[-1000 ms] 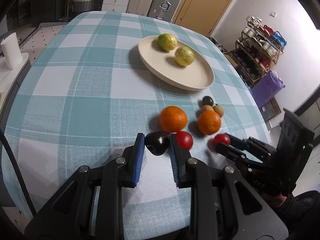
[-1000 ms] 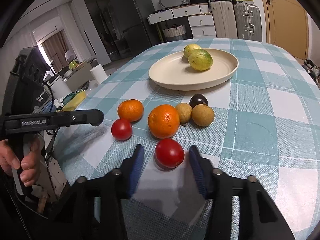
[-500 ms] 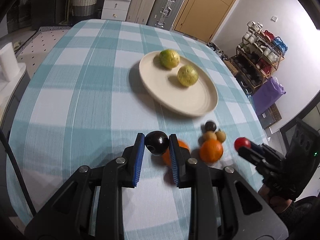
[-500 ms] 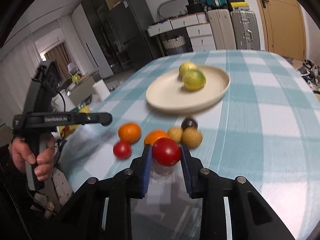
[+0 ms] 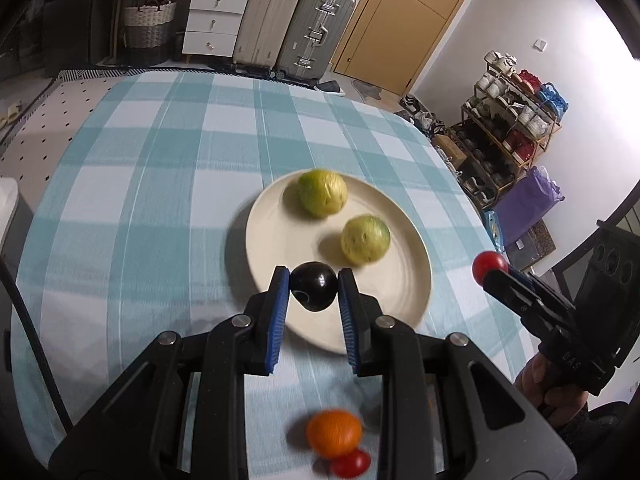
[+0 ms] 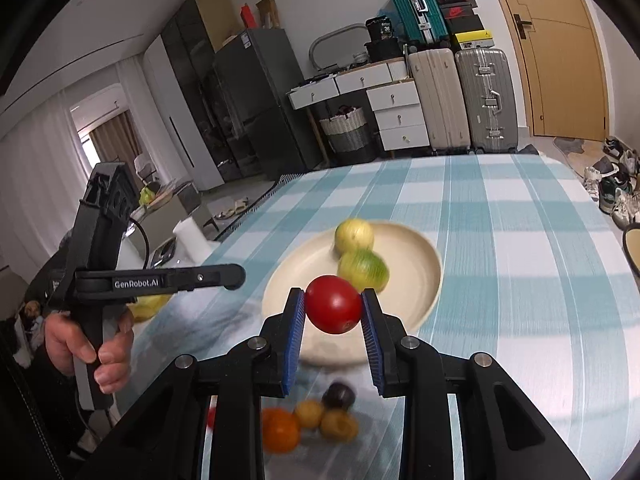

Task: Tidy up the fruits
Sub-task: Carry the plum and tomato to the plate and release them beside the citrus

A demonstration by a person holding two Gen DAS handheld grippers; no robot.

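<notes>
The desk (image 5: 168,184) wears a blue and white checked cloth. Past its far edge stand white drawers (image 5: 212,20), a woven basket (image 5: 148,28) and two big suitcases (image 5: 292,20). A yellow-brown door (image 5: 404,20) sits in a white wall. By the desk's right edge a wooden rack (image 5: 516,120) holds cups. Tall dark cupboards (image 6: 240,108) and a curtained window (image 6: 108,140) stand off to the left.

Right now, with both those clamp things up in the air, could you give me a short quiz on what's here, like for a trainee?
1. True or false: the plate holds three fruits.
2. What does the left gripper hold?
A. an orange
B. a dark plum
C. a lemon
3. What colour is the fruit in the right gripper?

Key:
1. False: two yellow-green fruits.
2. B.
3. Red: a tomato.
</notes>
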